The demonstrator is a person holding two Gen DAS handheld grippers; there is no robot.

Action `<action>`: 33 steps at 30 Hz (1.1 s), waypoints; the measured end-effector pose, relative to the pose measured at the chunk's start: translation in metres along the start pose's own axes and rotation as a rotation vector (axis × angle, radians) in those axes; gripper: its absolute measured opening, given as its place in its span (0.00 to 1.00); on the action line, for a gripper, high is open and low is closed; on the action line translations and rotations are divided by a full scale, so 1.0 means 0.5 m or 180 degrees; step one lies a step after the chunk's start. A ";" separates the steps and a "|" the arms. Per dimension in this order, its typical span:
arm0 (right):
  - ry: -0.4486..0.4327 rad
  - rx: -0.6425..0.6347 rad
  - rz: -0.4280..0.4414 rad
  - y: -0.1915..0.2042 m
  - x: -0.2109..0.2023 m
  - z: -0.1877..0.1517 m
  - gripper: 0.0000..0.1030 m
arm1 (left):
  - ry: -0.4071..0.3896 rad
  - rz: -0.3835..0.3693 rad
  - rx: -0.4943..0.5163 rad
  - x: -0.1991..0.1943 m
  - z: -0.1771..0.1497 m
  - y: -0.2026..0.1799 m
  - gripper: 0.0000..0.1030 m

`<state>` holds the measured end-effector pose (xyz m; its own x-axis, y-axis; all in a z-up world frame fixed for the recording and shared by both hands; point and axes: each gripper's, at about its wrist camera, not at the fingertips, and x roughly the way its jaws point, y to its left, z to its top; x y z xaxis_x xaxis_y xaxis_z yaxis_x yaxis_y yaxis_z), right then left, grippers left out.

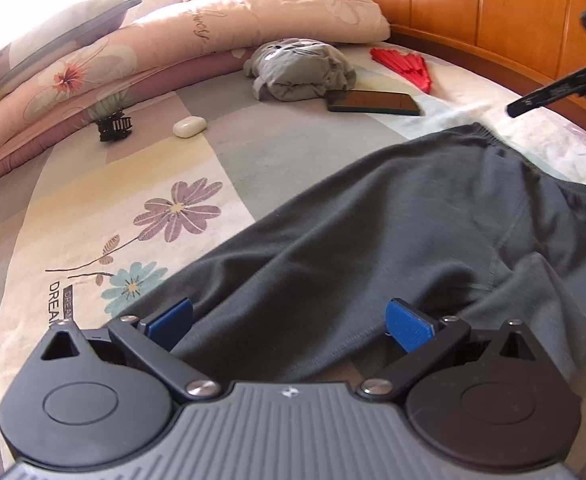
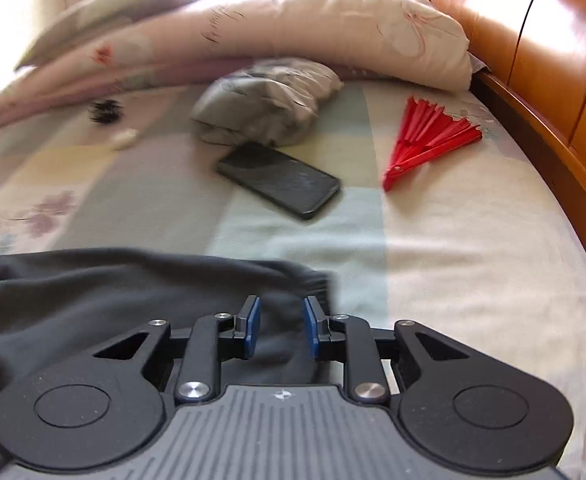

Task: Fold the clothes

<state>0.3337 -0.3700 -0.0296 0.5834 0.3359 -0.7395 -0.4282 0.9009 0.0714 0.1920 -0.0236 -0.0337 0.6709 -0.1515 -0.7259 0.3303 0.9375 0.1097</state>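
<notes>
Dark garment [image 1: 393,236] on floral bedsheet [image 1: 105,200]

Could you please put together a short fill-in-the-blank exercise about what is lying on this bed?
1. The folding fan is coloured ____.
2. The phone lies with one end touching the crumpled ____ garment.
3. The left gripper has its jaws wide ____ over the dark grey shorts.

Missing words: red; light grey; open

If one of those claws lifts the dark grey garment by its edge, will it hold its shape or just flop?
Probably flop: the dark grey garment lies in soft folds on the bed, so it would likely drape and sag. It looks light and matte, so the right gripper, half closed around its gathered edge, should grip without much slipping.
</notes>
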 end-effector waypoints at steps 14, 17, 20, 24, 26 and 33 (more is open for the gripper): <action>-0.0079 0.0088 0.0530 0.274 -0.232 -0.251 0.51 | 0.0154 -0.0167 0.0199 -0.102 -0.127 -0.042 0.99; -0.0123 0.0295 0.0673 0.317 -0.253 -0.289 0.56 | 0.0232 -0.0155 0.0067 -0.112 -0.173 -0.026 0.99; -0.0184 0.0468 0.0746 0.345 -0.270 -0.312 0.57 | 0.0233 -0.0143 -0.0135 -0.110 -0.213 0.010 0.99; -0.0221 0.0511 0.0680 0.367 -0.295 -0.324 0.59 | 0.0285 0.0036 -0.0389 -0.089 -0.247 0.061 0.99; -0.0219 0.0504 0.0634 0.369 -0.305 -0.327 0.61 | 0.0255 0.0005 -0.0547 -0.083 -0.256 0.088 0.99; -0.0193 0.0575 0.0518 0.387 -0.310 -0.331 0.63 | -0.0209 -0.0267 -0.1205 -0.067 -0.255 0.178 0.99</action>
<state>0.0460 -0.2933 -0.0120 0.5595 0.4915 -0.6673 -0.3928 0.8663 0.3087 0.1142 0.1048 -0.0860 0.6972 -0.2406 -0.6753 0.1258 0.9684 -0.2152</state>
